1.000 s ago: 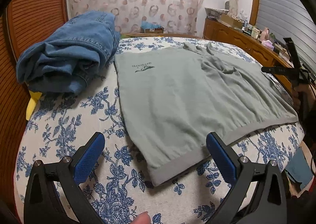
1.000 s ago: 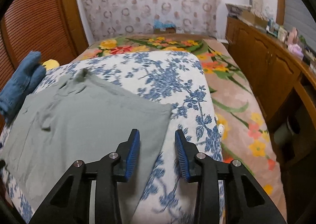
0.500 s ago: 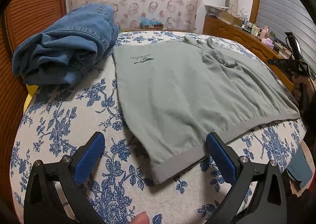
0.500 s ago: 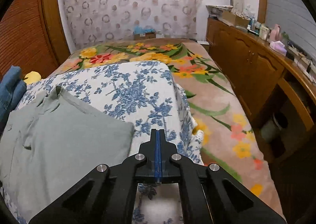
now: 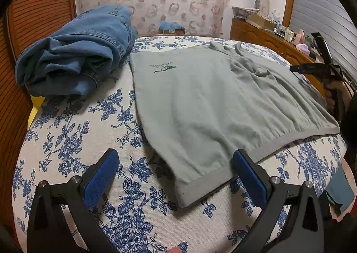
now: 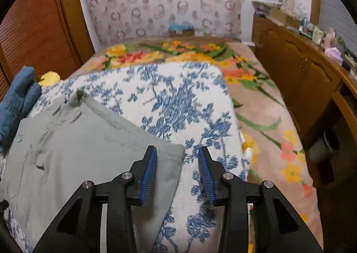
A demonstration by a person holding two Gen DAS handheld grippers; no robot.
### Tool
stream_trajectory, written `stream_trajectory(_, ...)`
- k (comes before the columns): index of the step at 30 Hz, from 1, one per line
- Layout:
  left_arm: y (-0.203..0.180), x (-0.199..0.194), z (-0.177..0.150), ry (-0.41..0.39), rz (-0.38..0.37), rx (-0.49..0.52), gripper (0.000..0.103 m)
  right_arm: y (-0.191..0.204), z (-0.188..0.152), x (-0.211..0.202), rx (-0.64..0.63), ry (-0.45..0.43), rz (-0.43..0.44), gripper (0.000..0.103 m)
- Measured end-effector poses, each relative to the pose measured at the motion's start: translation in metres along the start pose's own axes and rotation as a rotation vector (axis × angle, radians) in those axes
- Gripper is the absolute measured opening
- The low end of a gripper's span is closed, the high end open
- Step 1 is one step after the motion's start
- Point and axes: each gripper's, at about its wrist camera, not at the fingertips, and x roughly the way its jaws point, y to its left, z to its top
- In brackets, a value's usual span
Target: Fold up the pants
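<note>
- Grey-green pants [image 5: 200,101] spread flat on blue-flowered bed cover [image 5: 73,141], beside rumpled jeans [image 5: 75,58].
- Left hand-held gripper [image 5: 176,177] gaping wide above near hem corner, gripping nothing.
- Right hand-held gripper [image 6: 177,170] just reopened, partly parted over far corner, pads clear of cloth.
</note>
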Motion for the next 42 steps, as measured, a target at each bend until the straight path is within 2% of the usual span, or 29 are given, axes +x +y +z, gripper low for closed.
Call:
stream_trajectory(1,0.000,0.000,0.000,0.000,0.000,-0.001,0.103,0.001,0.000,-0.002,-0.008,0.007,0.013,0.039)
stream_trajectory(3,0.000,0.000,0.000,0.000,-0.001,0.000,0.103,0.001,0.001,-0.006,-0.032,0.012,0.027,0.011)
stream_trajectory(5,0.000,0.000,0.000,0.000,-0.001,-0.001,0.103,-0.004,0.016,0.001,-0.051,0.020,0.042,0.006)
stream_trajectory(6,0.000,0.000,0.000,0.001,-0.001,-0.001,0.103,-0.006,0.021,0.004,-0.056,0.013,0.037,0.005)
stream_trajectory(8,0.000,0.000,0.000,-0.001,-0.002,-0.002,0.103,-0.015,0.031,0.012,-0.050,-0.015,-0.038,0.005)
stream_trajectory(11,0.001,-0.001,0.001,-0.001,-0.009,-0.012,0.103,-0.030,0.029,0.007,-0.016,-0.014,-0.047,0.004)
stream_trajectory(15,0.009,-0.006,0.001,-0.004,-0.031,-0.047,0.092,-0.027,0.024,0.000,-0.032,-0.013,-0.068,0.005)
stream_trajectory(16,0.013,-0.008,0.002,-0.004,-0.047,-0.062,0.089,-0.024,0.024,-0.006,-0.039,-0.027,-0.069,0.006)
stream_trajectory(18,0.019,-0.012,0.002,-0.008,-0.065,-0.085,0.085,-0.017,0.023,-0.015,-0.049,-0.054,-0.069,0.019)
stream_trajectory(19,0.021,-0.014,0.002,-0.012,-0.068,-0.089,0.082,-0.012,0.020,-0.020,-0.059,-0.069,-0.067,0.022)
stream_trajectory(21,0.025,-0.018,0.002,-0.017,-0.071,-0.095,0.077,0.003,0.014,-0.023,-0.085,-0.093,-0.050,0.039)
stream_trajectory(24,0.028,-0.022,0.001,-0.019,-0.073,-0.101,0.065,0.022,-0.005,-0.033,-0.113,-0.115,-0.010,0.054)
stream_trajectory(28,0.027,-0.024,-0.003,-0.011,-0.080,-0.086,0.051,0.044,-0.041,-0.055,-0.169,-0.118,0.032,0.059)
stream_trajectory(34,0.020,-0.022,-0.006,0.008,-0.093,-0.066,0.038,0.054,-0.084,-0.079,-0.188,-0.088,0.103,0.064)
stream_trajectory(37,0.017,-0.020,-0.007,0.018,-0.088,-0.058,0.038,0.055,-0.098,-0.087,-0.200,-0.065,0.113,0.064)
stream_trajectory(42,0.014,-0.017,-0.005,0.023,-0.070,-0.047,0.036,0.054,-0.119,-0.103,-0.201,-0.051,0.077,0.064)
